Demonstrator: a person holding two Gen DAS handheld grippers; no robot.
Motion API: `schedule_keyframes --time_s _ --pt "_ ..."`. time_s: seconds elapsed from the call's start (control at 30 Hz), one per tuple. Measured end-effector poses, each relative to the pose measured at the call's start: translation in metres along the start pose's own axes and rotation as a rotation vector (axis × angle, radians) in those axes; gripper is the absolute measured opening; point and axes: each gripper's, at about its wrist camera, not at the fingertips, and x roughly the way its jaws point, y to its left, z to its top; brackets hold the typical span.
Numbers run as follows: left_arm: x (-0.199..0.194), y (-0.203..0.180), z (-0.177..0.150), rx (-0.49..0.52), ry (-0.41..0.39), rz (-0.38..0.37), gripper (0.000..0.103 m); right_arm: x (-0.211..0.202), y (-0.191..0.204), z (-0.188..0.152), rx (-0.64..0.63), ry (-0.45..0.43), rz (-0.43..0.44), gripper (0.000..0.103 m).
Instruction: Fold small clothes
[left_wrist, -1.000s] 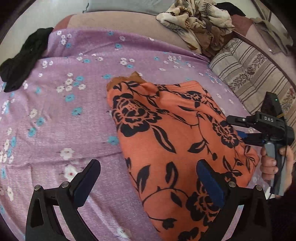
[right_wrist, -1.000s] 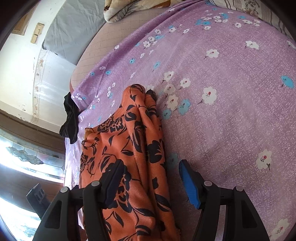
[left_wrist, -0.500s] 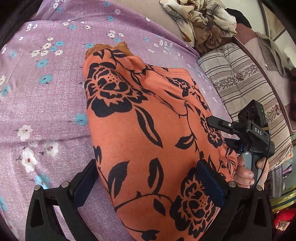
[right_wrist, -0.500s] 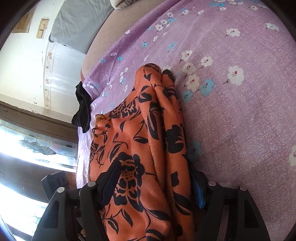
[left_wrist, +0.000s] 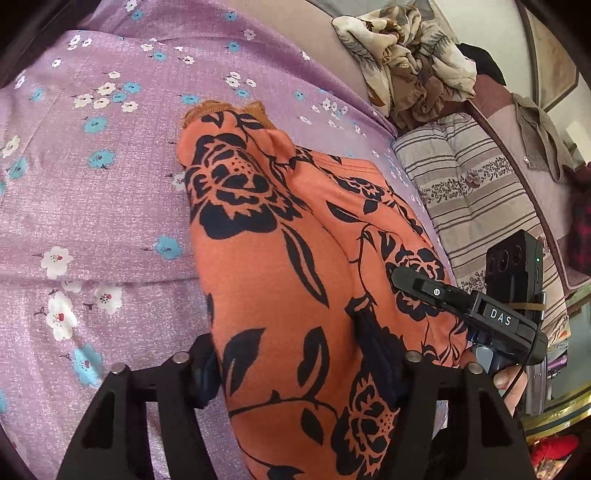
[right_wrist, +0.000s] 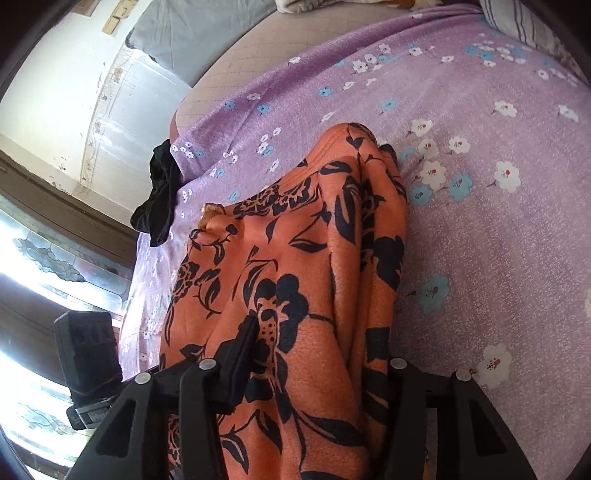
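An orange garment with black flowers (left_wrist: 258, 258) lies lengthwise on the purple flowered bedsheet (left_wrist: 92, 221). My left gripper (left_wrist: 288, 343) straddles its near end. Its jaws are closing, and the cloth bulges up between the pads. In the right wrist view the same garment (right_wrist: 295, 240) is gathered between the fingers of my right gripper (right_wrist: 314, 343). Those jaws are closing too, and the cloth drapes over the right finger. The right gripper (left_wrist: 424, 291) also shows in the left wrist view, held by a hand at the garment's right edge.
A pile of crumpled pale clothes (left_wrist: 406, 55) and a striped cushion (left_wrist: 472, 192) lie at the bed's far right. A black cloth (right_wrist: 159, 199) hangs at the sheet's far left edge, near a window (right_wrist: 44, 258).
Both grippers have come in over the garment's near end, and their jaws have narrowed around it. The cloth now bunches between the fingers. The right gripper has come closer to the left one.
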Motion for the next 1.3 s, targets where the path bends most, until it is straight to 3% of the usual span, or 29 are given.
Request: schedule_keyframes --time_s 0.1,0.27,0.43,0.83,1.3 --pt "-0.01 0.0 0.002 0.009 -0.016 0.012 0.053 -0.007 0.012 -0.003 -0.037 -0.034 -0.045 0.045" --pt "-0.041 -0.003 0.003 0.029 -0.081 0.034 0.052 -0.02 0.044 -0.006 -0.137 -0.102 -0.066 0.042" --pt "-0.077 -0.001 0.002 0.057 -0.144 0.081 0.052 -0.023 0.07 -0.007 -0.164 -0.142 -0.009 0.042" --pt "-0.118 0.026 -0.003 -0.005 -0.2 0.177 0.052 0.004 0.113 -0.023 -0.165 -0.099 0.047 0.042" --pt "-0.136 0.064 -0.027 -0.038 -0.186 0.247 0.053 0.038 0.145 -0.044 -0.219 -0.029 0.058 0.042"
